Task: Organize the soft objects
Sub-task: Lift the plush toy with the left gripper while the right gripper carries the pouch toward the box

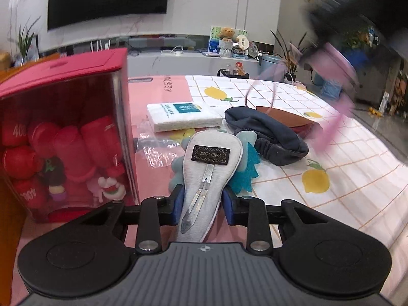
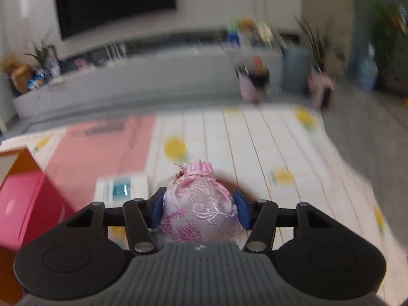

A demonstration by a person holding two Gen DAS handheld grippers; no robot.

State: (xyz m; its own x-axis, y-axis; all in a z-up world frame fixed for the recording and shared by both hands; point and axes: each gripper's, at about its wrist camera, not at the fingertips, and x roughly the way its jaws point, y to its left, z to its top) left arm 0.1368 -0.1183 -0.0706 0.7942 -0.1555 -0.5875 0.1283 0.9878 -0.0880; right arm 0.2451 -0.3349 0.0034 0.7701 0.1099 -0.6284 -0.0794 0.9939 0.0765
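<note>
With the left gripper jaws clamped on a grey plush hair clip and the right gripper jaws holding a pink brocade pouch aloft, sorting looks midway: navy headband at one o'clock, tissue pack at twelve, red box at ten.

Right-wrist view motion-blurred; tissue pack print unreadable. Blurred pink streak in left-wrist view, perhaps pouch.
</note>
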